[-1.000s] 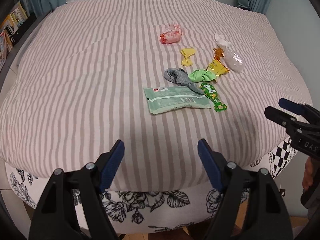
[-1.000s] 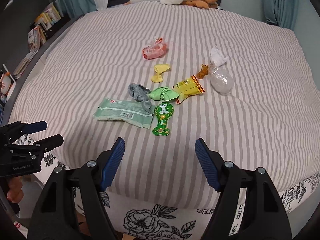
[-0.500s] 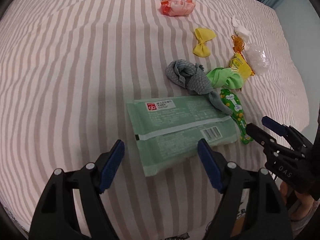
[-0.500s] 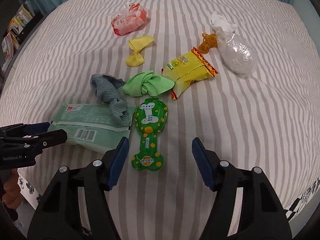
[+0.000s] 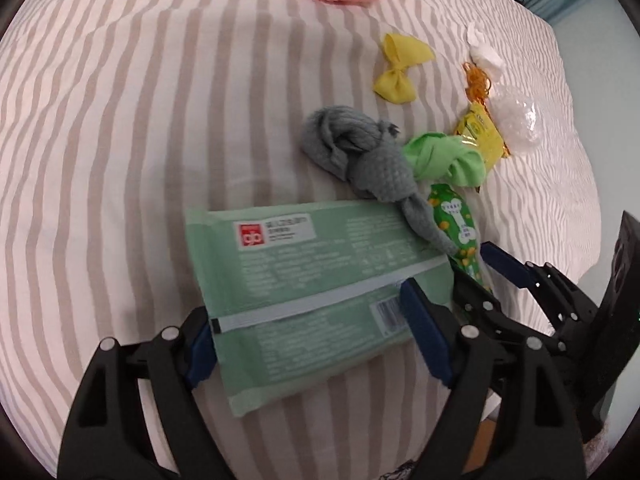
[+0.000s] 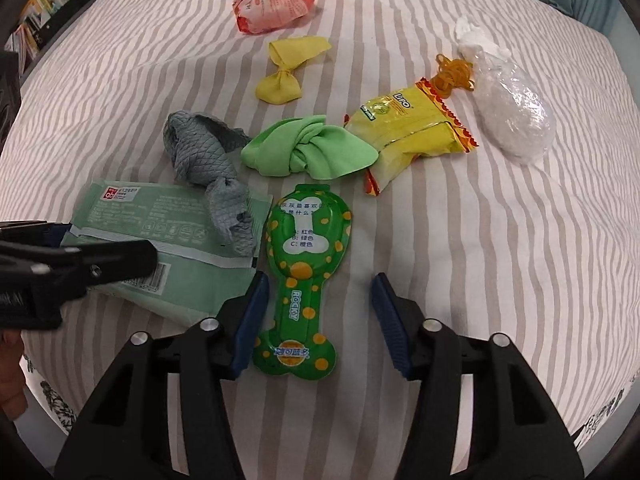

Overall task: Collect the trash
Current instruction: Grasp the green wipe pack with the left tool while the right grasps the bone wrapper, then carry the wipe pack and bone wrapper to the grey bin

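Note:
A pale green wipes packet (image 5: 312, 280) lies flat on the striped bed cover (image 5: 120, 120). My left gripper (image 5: 312, 332) is down over its near end; its jaws are opening, and the packet lies between them unpinched. A green bone-shaped wrapper (image 6: 304, 240) lies to the right of the packet (image 6: 160, 216). My right gripper (image 6: 320, 316) straddles its narrow stem. Its jaws are closing, the left pad is close to the wrapper, and the right pad is still clear. Each gripper shows in the other's view: the right gripper (image 5: 500, 276), the left gripper (image 6: 80, 264).
Beyond lie a grey knitted cloth (image 6: 204, 152), a knotted green cloth (image 6: 308, 152), a yellow snack packet (image 6: 412, 128), a yellow bow (image 6: 288, 68), a red-orange wrapper (image 6: 272, 4), orange rubber bands (image 6: 456, 72) and a clear plastic bag (image 6: 512, 116). The bed's edge is just under the grippers.
Both grippers have dropped and tilted down onto the bed. The left now straddles the wipes packet. The right has come over the bone wrapper with narrower jaws.

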Demonstrator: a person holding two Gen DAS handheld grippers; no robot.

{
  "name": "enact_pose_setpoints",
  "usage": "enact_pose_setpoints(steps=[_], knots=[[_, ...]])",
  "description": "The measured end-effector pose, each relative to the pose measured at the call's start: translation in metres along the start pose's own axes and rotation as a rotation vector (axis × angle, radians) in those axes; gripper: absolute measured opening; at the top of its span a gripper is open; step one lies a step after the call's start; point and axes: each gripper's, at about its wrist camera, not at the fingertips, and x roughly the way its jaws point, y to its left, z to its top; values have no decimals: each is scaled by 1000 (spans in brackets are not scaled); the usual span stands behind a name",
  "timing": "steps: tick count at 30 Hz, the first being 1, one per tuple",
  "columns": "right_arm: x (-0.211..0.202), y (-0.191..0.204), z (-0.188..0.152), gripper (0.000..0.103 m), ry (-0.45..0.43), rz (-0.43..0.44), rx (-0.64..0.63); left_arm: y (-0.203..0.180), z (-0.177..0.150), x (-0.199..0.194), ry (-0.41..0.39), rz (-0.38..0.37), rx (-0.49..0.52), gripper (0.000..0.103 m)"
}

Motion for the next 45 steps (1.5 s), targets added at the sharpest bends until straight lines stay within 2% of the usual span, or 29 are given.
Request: enact_pose_setpoints(steps=[2,4,5,6,7,9,12,14,25,32,39,45], knots=[[-1,2,2,40,1,7,-1,-3,2,1,-1,16,15,80],[-1,1,2,28,1,19,1,-4,5,2,-7,9,1,77],[-2,2,5,26,0,24,4,-3,6,1,-15,11,-3,63],[-4,1,6,23,-3,33,11,-3,9,0,-18,4,-6,54],[-5,0,5,22,-3,40,19,-1,11,-2,-21,-12,-14,49],[-9,-5,6,22,0,63,45,2,15,-6,-24,-35,-33,31],[-17,-12,4,22,0,83,73,0,18,-16,-40,-48,-23,16],[-25,-16,1,22,-7,84,80,-4,17,-26,-58,-55,-8,12],[-87,-32,-14,22,-76,83,94,-52,-10,-84,-146,-22,127,6],[-146,-28,-29,22,-149,111,54,-71,-52,-132,-209,39,149,5],[-207,-2,-54,22,-221,183,-78,-64,-119,-192,-304,128,69,5],[-244,49,-74,22,-262,278,-255,-28,-195,-243,-399,211,-101,5]])
